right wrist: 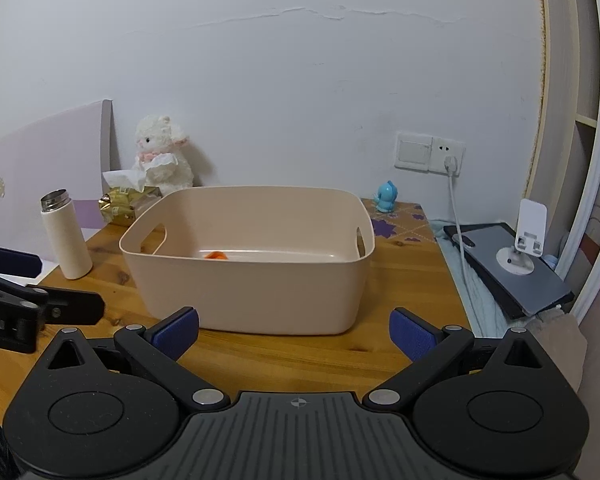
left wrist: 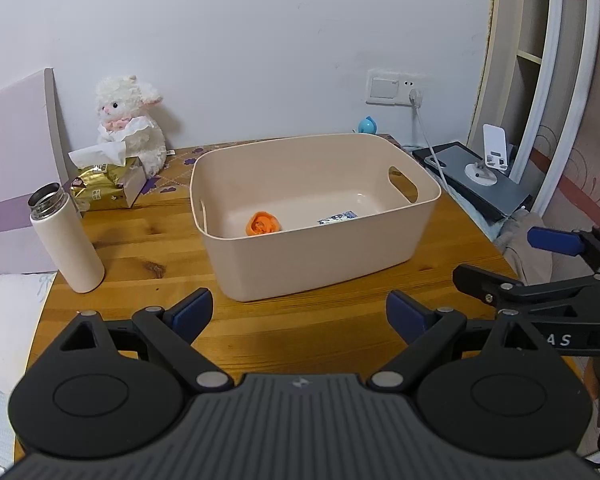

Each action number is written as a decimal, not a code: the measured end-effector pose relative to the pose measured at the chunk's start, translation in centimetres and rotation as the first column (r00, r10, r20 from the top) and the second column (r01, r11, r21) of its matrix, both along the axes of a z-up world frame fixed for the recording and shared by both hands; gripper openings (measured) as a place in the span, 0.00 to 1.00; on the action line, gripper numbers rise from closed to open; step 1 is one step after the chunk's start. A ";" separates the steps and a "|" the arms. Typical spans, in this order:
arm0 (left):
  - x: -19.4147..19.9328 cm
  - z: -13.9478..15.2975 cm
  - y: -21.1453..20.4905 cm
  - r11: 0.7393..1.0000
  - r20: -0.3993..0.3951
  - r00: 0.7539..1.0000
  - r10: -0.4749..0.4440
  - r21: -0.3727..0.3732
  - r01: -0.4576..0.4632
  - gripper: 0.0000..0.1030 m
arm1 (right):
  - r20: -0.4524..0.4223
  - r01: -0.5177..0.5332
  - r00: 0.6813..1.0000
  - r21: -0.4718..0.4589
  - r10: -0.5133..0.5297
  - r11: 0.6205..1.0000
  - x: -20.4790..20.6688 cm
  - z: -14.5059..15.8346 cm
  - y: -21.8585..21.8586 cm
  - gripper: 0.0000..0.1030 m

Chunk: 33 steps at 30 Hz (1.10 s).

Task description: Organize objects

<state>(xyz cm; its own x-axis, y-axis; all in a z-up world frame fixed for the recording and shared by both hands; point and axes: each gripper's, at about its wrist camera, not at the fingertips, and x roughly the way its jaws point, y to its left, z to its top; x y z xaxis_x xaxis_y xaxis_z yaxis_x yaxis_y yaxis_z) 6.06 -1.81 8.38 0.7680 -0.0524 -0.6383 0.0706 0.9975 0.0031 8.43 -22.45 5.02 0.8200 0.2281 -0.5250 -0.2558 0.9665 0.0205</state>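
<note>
I hold both tools low over the near edge of the knotty wooden worktop, each aimed at the pale pink plastic storage bin with cut-out handles at twelve o'clock. My left hand-held gripper has its blue pads spread wide and carries nothing; my right hand-held gripper is likewise spread and empty. Inside the bin lie a small orange crumpled object and a little blue-and-white printed packet, so I judge the sorting is partly done and I am between picks. Loose candidates remain: the white cylindrical flask with an open steel mouth at ten o'clock and the gold tissue pack beyond it. Next I would swing the left tool to the flask, straddle its body squarely and close firmly, since it looks tall and tippy.
</note>
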 end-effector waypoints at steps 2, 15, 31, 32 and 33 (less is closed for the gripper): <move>-0.4 0.1 0.1 1.000 0.003 1.000 0.003 0.001 -0.003 0.91 | -0.009 0.003 1.000 0.008 -0.003 1.000 -0.2 -0.2 -0.1 1.00; -2.3 1.0 0.2 1.000 0.026 0.999 -0.025 0.008 0.025 0.91 | -0.034 0.014 0.999 0.008 -0.013 1.000 -0.6 -1.0 -0.4 1.00; -1.9 0.4 0.1 0.999 0.005 1.000 -0.030 0.020 0.030 0.91 | -0.013 0.010 1.000 0.013 -0.009 1.000 -1.6 0.1 -0.7 1.00; -2.0 0.4 0.1 0.999 0.005 1.000 -0.030 0.019 0.029 0.91 | -0.012 0.010 1.000 0.013 -0.010 1.000 -1.6 0.1 -0.7 1.00; -1.9 0.4 0.1 0.999 0.005 1.000 -0.029 0.019 0.028 0.91 | -0.013 0.010 1.000 0.013 -0.010 1.000 -1.6 0.1 -0.6 1.00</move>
<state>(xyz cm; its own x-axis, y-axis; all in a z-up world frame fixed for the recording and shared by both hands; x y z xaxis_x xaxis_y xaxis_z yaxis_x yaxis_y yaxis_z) 4.12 -1.68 8.80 0.7699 -0.0623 -0.6351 0.0990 0.9948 0.0224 6.81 -23.10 5.13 0.8155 0.2268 -0.5325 -0.2454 0.9687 0.0367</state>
